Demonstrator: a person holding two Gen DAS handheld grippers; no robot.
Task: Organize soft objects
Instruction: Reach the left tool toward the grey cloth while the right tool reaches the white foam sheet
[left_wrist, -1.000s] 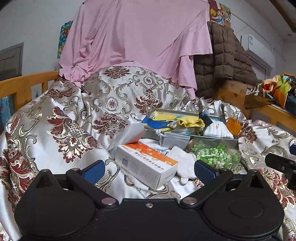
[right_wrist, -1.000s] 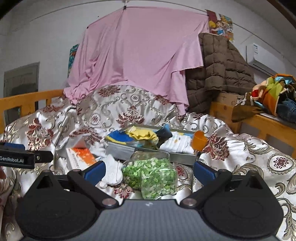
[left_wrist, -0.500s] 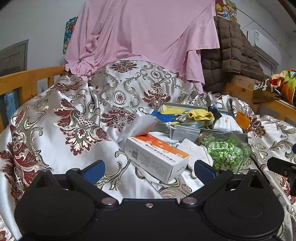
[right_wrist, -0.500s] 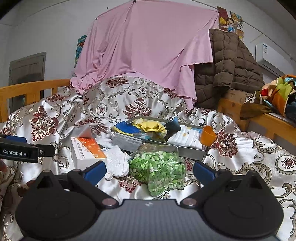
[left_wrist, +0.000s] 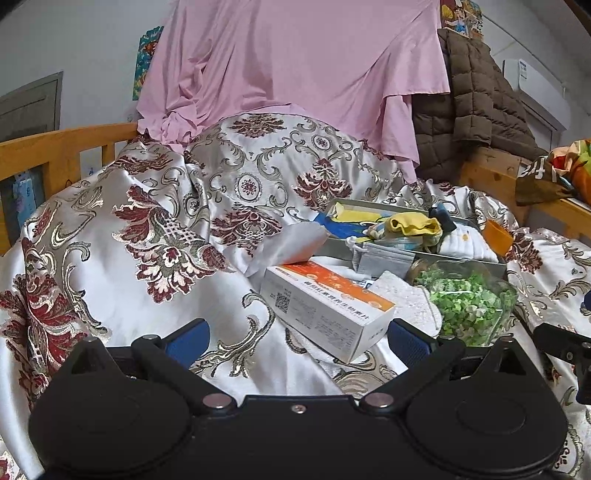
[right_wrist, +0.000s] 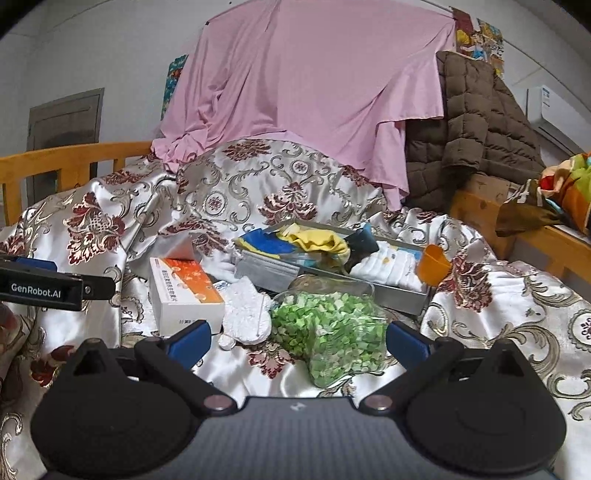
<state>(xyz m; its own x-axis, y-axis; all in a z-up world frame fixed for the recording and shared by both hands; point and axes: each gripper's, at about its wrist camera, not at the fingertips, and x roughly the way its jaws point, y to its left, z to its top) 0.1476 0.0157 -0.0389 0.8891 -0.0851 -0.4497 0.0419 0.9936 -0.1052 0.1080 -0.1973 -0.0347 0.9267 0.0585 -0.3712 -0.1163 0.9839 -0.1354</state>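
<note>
On the brocade bedspread lies a grey metal tray (right_wrist: 399, 297) (left_wrist: 334, 244) holding blue and yellow cloths (right_wrist: 314, 242) (left_wrist: 413, 223), white folded socks (right_wrist: 388, 264) and a grey mask (left_wrist: 384, 258). In front of it sit a clear bag of green bits (right_wrist: 328, 334) (left_wrist: 465, 302), a white fluffy sock (right_wrist: 245, 314) (left_wrist: 406, 295) and a white-orange carton (right_wrist: 183, 295) (left_wrist: 328, 308). My left gripper (left_wrist: 297, 334) is open just short of the carton. Open too, my right gripper (right_wrist: 297, 334) hangs just before the green bag. Neither holds anything.
An orange cup (right_wrist: 432, 264) leans at the tray's right end. A pink sheet (right_wrist: 306, 92) and brown quilted jacket (right_wrist: 469, 125) hang behind. Wooden bed rails (left_wrist: 66, 155) run along the left and right. A white tissue (left_wrist: 288, 245) lies behind the carton.
Both cameras have drawn back and shifted left a little; the items now sit further right in the left wrist view. Nothing was grasped or moved on the bed.
</note>
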